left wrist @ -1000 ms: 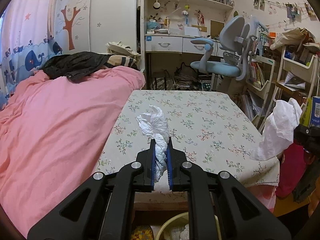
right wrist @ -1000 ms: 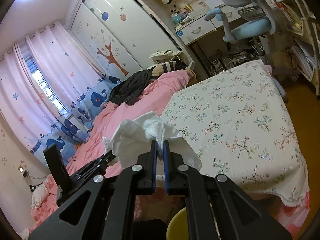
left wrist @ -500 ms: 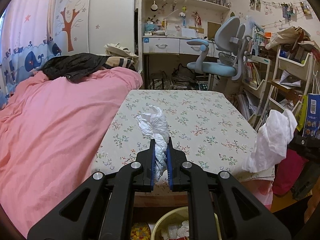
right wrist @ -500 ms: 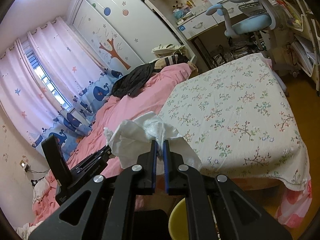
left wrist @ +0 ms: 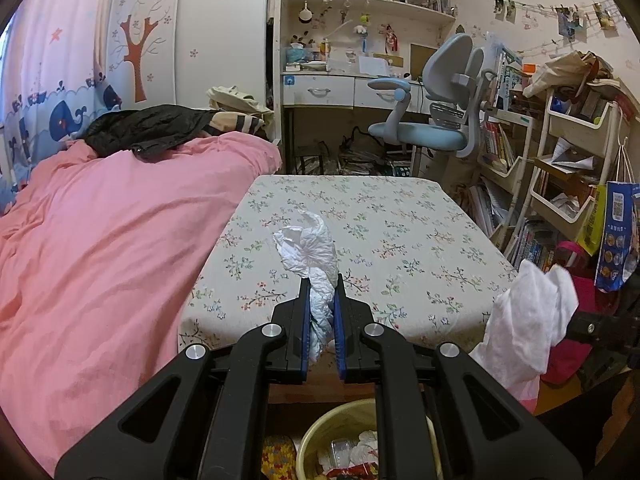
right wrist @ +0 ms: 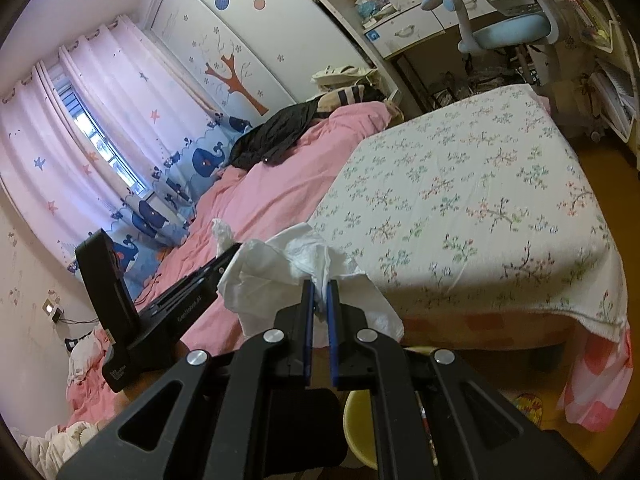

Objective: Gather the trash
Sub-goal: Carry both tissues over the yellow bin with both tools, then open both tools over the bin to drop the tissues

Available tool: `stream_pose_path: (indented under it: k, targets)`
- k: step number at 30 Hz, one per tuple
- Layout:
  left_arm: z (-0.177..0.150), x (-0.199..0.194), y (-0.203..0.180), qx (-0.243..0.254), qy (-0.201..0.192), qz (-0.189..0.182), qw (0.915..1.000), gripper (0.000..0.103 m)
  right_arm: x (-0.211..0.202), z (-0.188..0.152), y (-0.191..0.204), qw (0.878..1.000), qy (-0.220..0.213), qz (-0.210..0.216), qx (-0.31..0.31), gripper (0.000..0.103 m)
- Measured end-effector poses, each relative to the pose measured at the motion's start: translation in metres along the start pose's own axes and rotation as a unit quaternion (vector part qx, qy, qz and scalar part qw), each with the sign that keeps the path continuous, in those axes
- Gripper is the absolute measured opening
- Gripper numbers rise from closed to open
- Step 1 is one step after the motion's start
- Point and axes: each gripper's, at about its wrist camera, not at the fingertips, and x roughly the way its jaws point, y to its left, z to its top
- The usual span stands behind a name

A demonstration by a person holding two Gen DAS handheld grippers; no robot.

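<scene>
The left gripper's blue-padded fingers are pinched on a crumpled white tissue, whose loose upper end stands up beyond the tips; the right gripper's fingers likewise clamp a larger, floppier wad of tissue paper that billows out to both sides. Below both sits a yellow waste bin, already holding wrappers and scraps, on the floor at the foot of the bed with the floral sheet; beside it lies the pink duvet. In the left view the bin's mouth lies under the gripper body, nearer than the fingertips, so a release from here could well drop the tissue short, onto the floor between bin and bed frame. The right-hand wad is broad and light, so it may catch on the rim or drift aside. Paper this soft can also cling to a pad when the fingers part
</scene>
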Motion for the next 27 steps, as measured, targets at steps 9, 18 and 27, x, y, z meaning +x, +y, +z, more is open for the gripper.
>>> stream_pose_path:
  k: [9,18,27]
  targets:
    - [-0.015,-0.01,-0.005,0.009,0.003,-0.004,0.9999,0.009,-0.001,-0.016,0.004,1.0,0.016,-0.004,-0.002,0.007]
    - [-0.024,-0.016,-0.008,0.017,0.007,-0.005,0.9998,0.009,-0.002,-0.024,0.005,1.0,0.026,-0.008,-0.002,0.008]
    - [-0.033,-0.016,-0.016,0.031,0.016,-0.013,0.9993,0.009,0.005,-0.031,0.005,0.999,0.046,-0.017,-0.003,0.009]
